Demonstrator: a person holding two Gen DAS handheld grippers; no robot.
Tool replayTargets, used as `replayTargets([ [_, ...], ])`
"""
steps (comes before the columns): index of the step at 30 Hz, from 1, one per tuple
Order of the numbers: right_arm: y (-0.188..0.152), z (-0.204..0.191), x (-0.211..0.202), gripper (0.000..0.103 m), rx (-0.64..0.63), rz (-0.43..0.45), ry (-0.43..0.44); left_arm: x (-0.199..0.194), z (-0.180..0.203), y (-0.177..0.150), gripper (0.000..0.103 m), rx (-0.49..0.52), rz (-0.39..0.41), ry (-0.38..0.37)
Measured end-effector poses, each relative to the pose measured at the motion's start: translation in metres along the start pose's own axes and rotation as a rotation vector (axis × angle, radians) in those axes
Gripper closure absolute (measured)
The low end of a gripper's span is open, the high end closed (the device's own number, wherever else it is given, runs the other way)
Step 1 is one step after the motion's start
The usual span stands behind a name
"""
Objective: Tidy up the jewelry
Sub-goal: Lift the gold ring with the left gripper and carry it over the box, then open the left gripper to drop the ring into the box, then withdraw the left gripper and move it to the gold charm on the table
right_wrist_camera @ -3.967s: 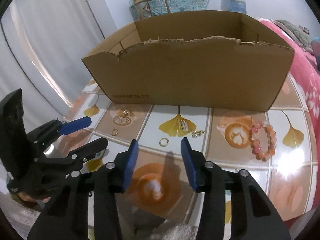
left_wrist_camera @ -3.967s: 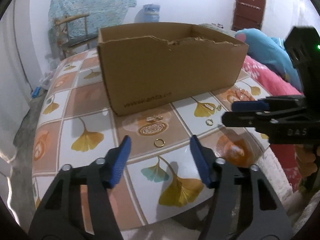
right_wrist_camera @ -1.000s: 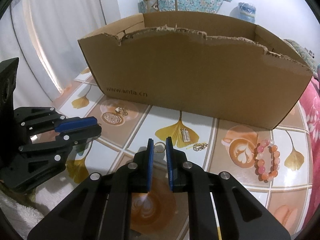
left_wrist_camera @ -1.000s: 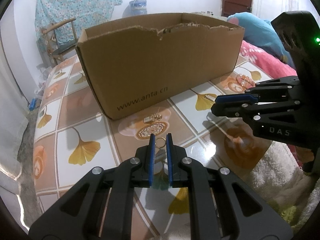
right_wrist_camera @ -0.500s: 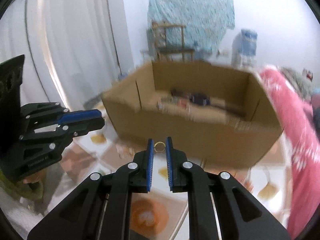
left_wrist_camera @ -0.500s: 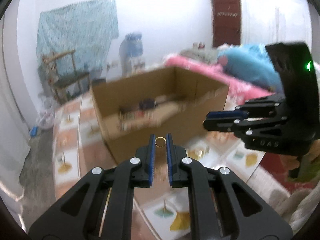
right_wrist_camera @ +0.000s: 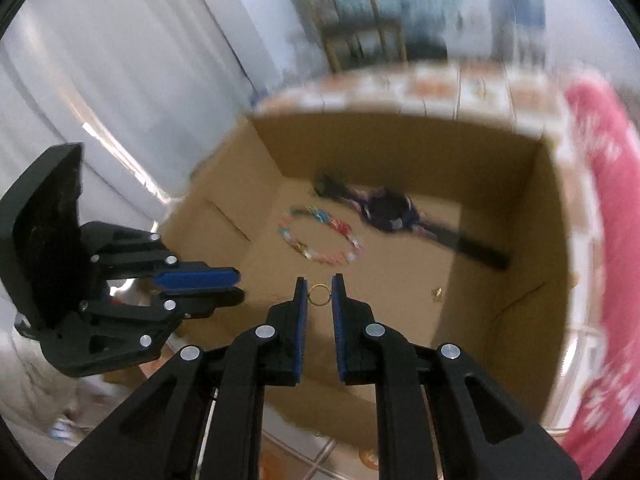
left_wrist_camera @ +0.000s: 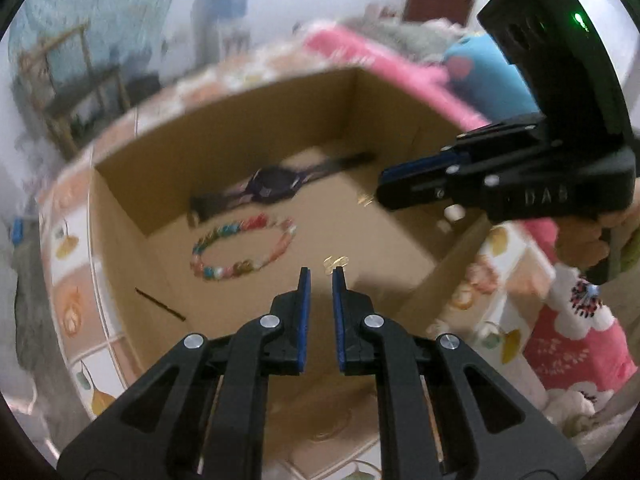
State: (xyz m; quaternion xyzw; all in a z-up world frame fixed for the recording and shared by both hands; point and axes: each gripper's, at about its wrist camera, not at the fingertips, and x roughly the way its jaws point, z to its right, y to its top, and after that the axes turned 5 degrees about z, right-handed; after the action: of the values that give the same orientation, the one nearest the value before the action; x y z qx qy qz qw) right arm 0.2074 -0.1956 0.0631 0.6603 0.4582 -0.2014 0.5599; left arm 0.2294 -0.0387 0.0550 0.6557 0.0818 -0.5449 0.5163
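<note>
Both grippers hover over our cardboard box [right_wrist_camera: 400, 148]: the right gripper [right_wrist_camera: 320, 292] grips a gold ring [right_wrist_camera: 319, 294], while the left gripper [left_wrist_camera: 320, 280], jaws slightly parted, sits above a blurred gold ring [left_wrist_camera: 335, 262] near the beaded bracelet [left_wrist_camera: 240, 250]

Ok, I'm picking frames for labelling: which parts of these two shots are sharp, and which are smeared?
Left wrist view: the black-and-blue left gripper is sharp, but the brown cardboard box, the multicoloured bead bracelet and the dark wristwatch are motion-smeared. Right wrist view: the right gripper and the small gold ring it pinches are crisp, while the box and room blur.
</note>
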Motion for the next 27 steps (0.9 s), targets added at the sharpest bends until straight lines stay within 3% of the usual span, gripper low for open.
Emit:
replayTargets([
  [3, 0.003, 0.008, 0.020, 0.090, 0.003, -0.054, -0.046, 0.013, -0.012, 0.003, 0.093, -0.031, -0.051, 0.025],
  [8, 0.008, 0.018, 0.023, 0.089, 0.017, -0.035, -0.051, 0.007, -0.023, 0.006, 0.087, -0.048, -0.023, 0.041],
  [10, 0.008, 0.019, 0.020, 0.085, 0.023, -0.017, -0.047, 0.002, -0.028, 0.007, 0.086, -0.064, 0.000, 0.041],
  [12, 0.009, 0.023, 0.017, 0.071, 0.030, 0.000, -0.039, -0.001, -0.028, 0.008, 0.083, -0.067, 0.023, 0.050],
  [14, 0.011, 0.028, 0.014, 0.070, 0.040, 0.016, -0.039, -0.008, -0.027, 0.009, 0.080, -0.066, 0.045, 0.063],
  [19, 0.008, 0.029, -0.005, 0.070, 0.048, 0.074, -0.033, -0.032, -0.024, 0.009, 0.074, -0.063, 0.125, 0.076],
  [27, -0.032, 0.004, -0.087, 0.069, 0.035, 0.283, 0.054, -0.106, 0.000, -0.028, 0.047, -0.059, 0.332, 0.105],
])
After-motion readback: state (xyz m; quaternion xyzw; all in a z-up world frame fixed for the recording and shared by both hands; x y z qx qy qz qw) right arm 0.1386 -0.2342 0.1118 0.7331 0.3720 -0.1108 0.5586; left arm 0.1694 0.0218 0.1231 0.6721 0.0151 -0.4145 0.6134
